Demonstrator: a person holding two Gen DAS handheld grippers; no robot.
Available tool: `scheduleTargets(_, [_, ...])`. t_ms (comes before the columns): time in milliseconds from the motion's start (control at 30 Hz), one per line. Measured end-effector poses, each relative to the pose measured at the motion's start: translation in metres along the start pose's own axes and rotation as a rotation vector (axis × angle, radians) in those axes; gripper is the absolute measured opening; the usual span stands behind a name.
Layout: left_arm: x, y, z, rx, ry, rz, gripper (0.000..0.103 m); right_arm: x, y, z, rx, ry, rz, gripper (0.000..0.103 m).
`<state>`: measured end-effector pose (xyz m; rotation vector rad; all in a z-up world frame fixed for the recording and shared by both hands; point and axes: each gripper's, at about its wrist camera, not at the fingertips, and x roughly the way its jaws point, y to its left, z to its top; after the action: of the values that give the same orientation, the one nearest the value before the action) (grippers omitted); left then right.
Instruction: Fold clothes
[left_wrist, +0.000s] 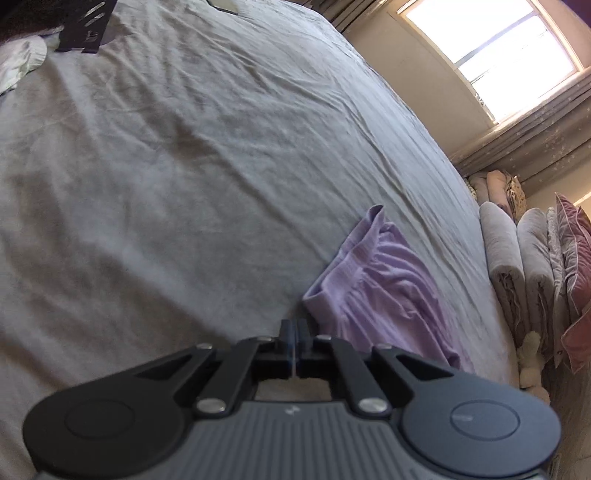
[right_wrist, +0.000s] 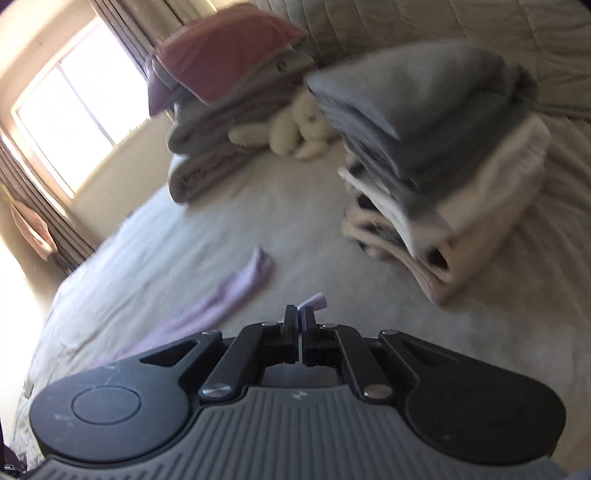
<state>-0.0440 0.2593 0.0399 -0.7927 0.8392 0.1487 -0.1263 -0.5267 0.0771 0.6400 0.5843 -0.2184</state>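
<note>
In the left wrist view, the left hand-held gripper (left_wrist: 294, 326) hangs over a wide bed (left_wrist: 166, 177) covered with a wrinkled grey sheet. Its jaws are clenched together, with only a thin line of light between the pads. Whether any cloth is pinched there cannot be told; none shows between them. Just beside the fingertips, to their right, lies a lilac garment (left_wrist: 384, 280), bunched and creased, one banded edge running up and away toward the bed's far side. Beyond the garment, along the bed's edge, stand rolled blankets (left_wrist: 517, 258) and pink cushions (left_wrist: 572, 236). A bright window (left_wrist: 495, 48) with curtains (left_wrist: 535, 147) fills the upper right. At the top left corner a dark bracket-like object (left_wrist: 86, 29) sits on the sheet, next to a pale crumpled cloth (left_wrist: 18, 62).

In the right wrist view, which is blurred, the right hand-held gripper (right_wrist: 300, 321) is clenched on a small fold of the lilac garment (right_wrist: 229, 291); a short lilac tip pokes out just past the pads on the right. The rest of the garment trails off to the left, lying on the bed (right_wrist: 295, 221). Ahead to the right stands a stack of folded clothes (right_wrist: 436, 166), grey on top and white and pale pink beneath. Farther back are piled blankets with a pink cushion (right_wrist: 221, 55) on top, and a cream soft toy (right_wrist: 295, 129) between the two piles. The window (right_wrist: 74, 110) glows at the left.
</note>
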Motion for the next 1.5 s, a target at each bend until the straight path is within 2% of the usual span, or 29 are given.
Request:
scheduleTargets(67, [0.001,0.005,-0.002,0.011,0.005,0.015,0.0,-0.001,-0.005,-0.007,-0.018,0.041,-0.024,0.004])
scheduleTargets(167, [0.002,0.003,0.001,0.011,-0.001,-0.063,0.003,0.009,-0.003,-0.014,-0.052,0.087,-0.059,0.004])
scheduleTargets(233, [0.004,-0.001,0.002,-0.01,-0.012,-0.097,0.014,0.012,0.005,-0.014,-0.068,0.077,-0.054,0.004])
scheduleTargets(267, [0.006,-0.006,0.003,-0.005,-0.014,-0.093,0.028,0.013,0.009,-0.013,-0.074,0.067,-0.058,0.004])
scheduleTargets(300, [0.008,-0.01,0.003,0.0,-0.016,-0.089,0.036,0.014,0.013,-0.013,-0.082,0.055,-0.07,0.005])
scheduleTargets(467, [0.025,-0.025,0.007,0.006,-0.007,-0.06,0.054,0.017,0.022,-0.006,-0.051,-0.035,-0.096,0.01])
scheduleTargets(567, [0.04,-0.036,0.006,0.058,-0.011,-0.01,0.053,0.013,0.021,-0.003,-0.012,-0.088,-0.116,0.011])
scheduleTargets(633, [0.049,-0.044,0.005,0.096,-0.022,0.013,0.051,0.019,0.027,-0.003,-0.047,-0.065,-0.126,0.011])
scheduleTargets(667, [0.053,-0.048,0.004,0.118,-0.031,0.021,0.044,0.023,0.03,-0.003,-0.064,-0.053,-0.131,0.011])
scheduleTargets(700, [0.056,-0.051,0.004,0.14,-0.037,0.031,0.02,0.025,0.033,-0.004,-0.082,-0.041,-0.127,0.011])
scheduleTargets(733, [0.06,-0.054,0.004,0.16,-0.041,0.042,0.007,0.028,0.037,-0.006,-0.099,-0.031,-0.12,0.011])
scheduleTargets(1000, [0.041,-0.04,-0.002,0.2,-0.034,0.108,0.006,0.039,0.054,-0.008,-0.173,-0.012,-0.113,0.013])
scheduleTargets(1233, [0.035,-0.032,-0.003,0.205,-0.033,0.101,0.007,0.041,0.066,-0.014,-0.211,0.001,-0.086,0.013])
scheduleTargets(1267, [0.036,-0.036,-0.004,0.226,-0.025,0.098,0.01,0.042,0.066,-0.014,-0.206,0.005,-0.077,0.013])
scheduleTargets(1333, [0.033,-0.037,-0.001,0.218,-0.025,0.089,0.016,0.043,0.07,-0.015,-0.209,0.013,-0.071,0.016])
scheduleTargets(1367, [0.031,-0.037,0.001,0.207,-0.03,0.083,0.021,0.043,0.072,-0.016,-0.218,0.015,-0.072,0.022])
scheduleTargets(1400, [0.029,-0.038,0.004,0.202,-0.041,0.083,0.022,0.044,0.074,-0.017,-0.226,0.018,-0.07,0.033])
scheduleTargets(1433, [0.027,-0.04,0.006,0.201,-0.051,0.085,0.023,0.045,0.077,-0.018,-0.231,0.019,-0.063,0.039])
scheduleTargets(1467, [0.025,-0.042,0.009,0.199,-0.062,0.081,0.027,0.046,0.079,-0.018,-0.236,0.02,-0.057,0.044])
scheduleTargets(1500, [0.024,-0.044,0.013,0.2,-0.072,0.071,0.036,0.047,0.083,-0.019,-0.24,0.02,-0.052,0.044])
